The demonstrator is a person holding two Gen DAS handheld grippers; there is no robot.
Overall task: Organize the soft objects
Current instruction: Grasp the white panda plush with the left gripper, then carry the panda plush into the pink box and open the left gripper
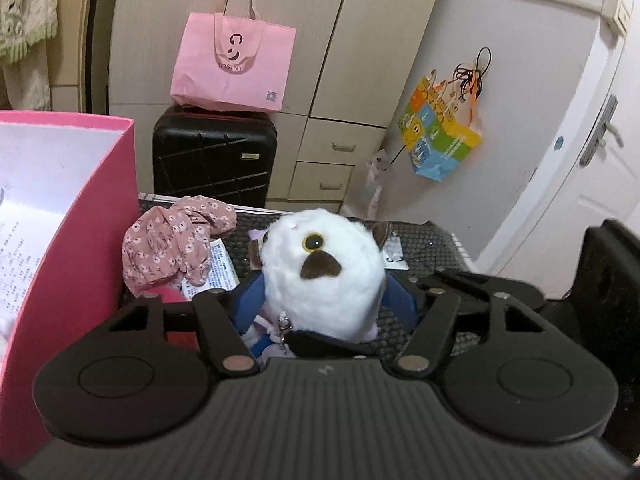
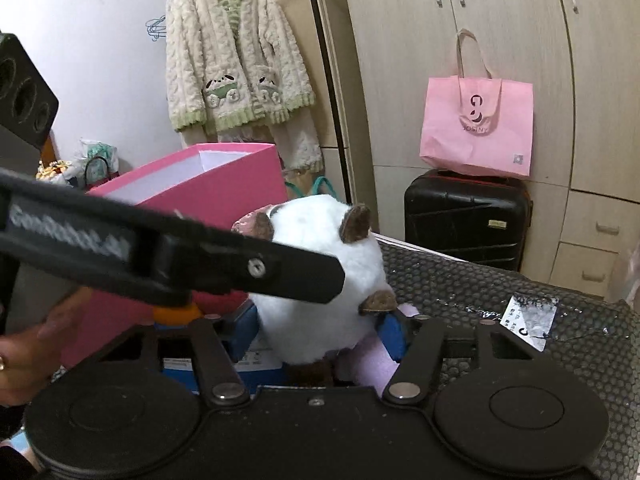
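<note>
The round white plush toy with brown ears and a yellow eye sits on the black honeycomb-textured desk, at 3 o'clock from the open pink cardboard box. Both claws close on it: the left claw pinches its lower body between blue pads, and the right claw squeezes it likewise. It looks light, fluffy and squashy, so a firm grip low around the body should hold; fur may slip. A crumpled pink floral cloth lies at 10 o'clock from the toy
</note>
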